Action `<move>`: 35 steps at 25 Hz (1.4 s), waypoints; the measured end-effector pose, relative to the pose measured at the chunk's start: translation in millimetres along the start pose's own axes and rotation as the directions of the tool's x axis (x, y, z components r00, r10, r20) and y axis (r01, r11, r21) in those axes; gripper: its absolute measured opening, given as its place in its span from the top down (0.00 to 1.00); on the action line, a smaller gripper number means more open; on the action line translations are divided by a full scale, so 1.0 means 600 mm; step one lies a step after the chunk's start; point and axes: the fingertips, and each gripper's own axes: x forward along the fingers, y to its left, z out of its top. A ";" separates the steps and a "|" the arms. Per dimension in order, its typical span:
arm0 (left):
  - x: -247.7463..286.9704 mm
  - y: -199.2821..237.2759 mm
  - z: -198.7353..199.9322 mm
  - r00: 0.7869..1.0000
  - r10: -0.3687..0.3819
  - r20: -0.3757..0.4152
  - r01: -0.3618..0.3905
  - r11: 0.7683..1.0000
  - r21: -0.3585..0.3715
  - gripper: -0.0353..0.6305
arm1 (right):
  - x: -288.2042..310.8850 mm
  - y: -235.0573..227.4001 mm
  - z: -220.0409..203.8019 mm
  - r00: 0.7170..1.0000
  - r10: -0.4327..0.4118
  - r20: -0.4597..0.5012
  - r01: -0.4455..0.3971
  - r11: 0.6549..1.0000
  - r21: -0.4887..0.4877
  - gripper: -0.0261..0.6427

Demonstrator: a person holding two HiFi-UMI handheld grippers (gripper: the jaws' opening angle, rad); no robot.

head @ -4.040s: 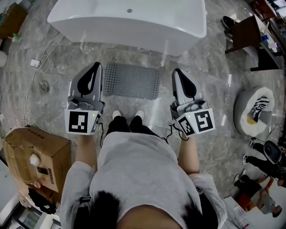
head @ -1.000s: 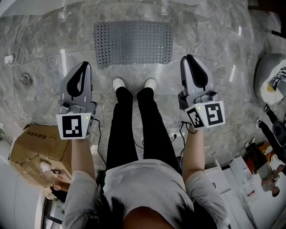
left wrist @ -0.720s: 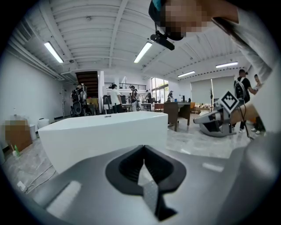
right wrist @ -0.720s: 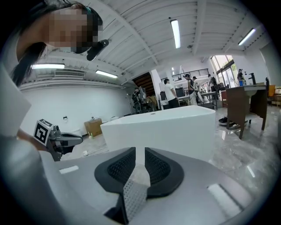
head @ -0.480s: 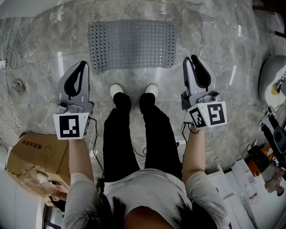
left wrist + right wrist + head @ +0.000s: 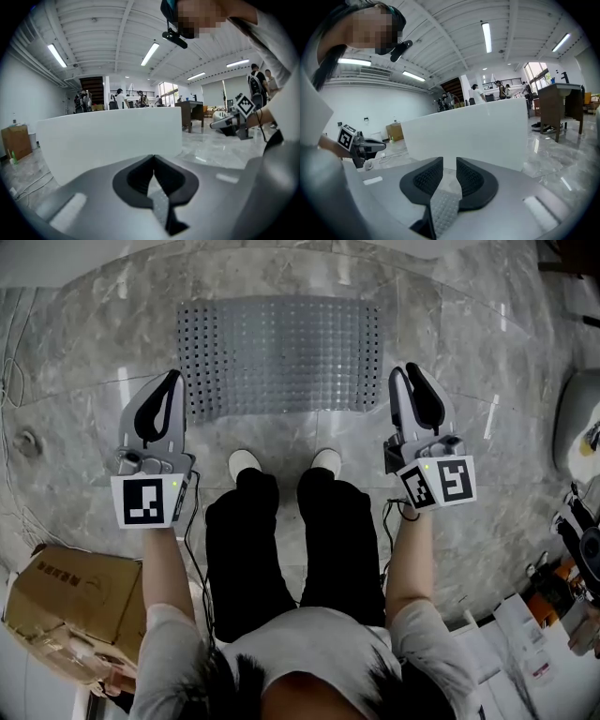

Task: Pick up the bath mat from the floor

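From overhead, the grey bath mat (image 6: 279, 354) lies flat on the marble floor (image 6: 75, 362), just ahead of the person's shoes (image 6: 246, 462), between the left gripper (image 6: 172, 379) and right gripper (image 6: 405, 373). The left gripper view shows its jaws clenched together on nothing, with a white bathtub (image 6: 108, 136) beyond. The right gripper view shows its jaws parted and empty.

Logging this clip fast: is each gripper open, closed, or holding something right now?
Left gripper: jaws closed, holding nothing.
Right gripper: jaws apart, nothing between them.
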 end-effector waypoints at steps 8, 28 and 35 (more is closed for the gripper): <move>0.061 0.011 -0.152 1.000 0.027 0.003 -0.027 0.999 -0.033 0.94 | 0.069 -0.038 -0.124 1.000 -0.004 0.024 0.005 0.999 -0.039 0.81; 0.124 0.066 -0.423 0.977 0.154 -0.149 -0.157 0.987 -0.012 0.94 | 0.148 -0.123 -0.336 1.000 -0.027 0.010 0.027 0.999 0.024 0.78; 0.138 0.108 -0.520 0.947 0.223 -0.233 -0.242 0.969 -0.056 0.86 | 0.164 -0.181 -0.430 0.994 -0.074 -0.083 0.077 0.996 0.041 0.75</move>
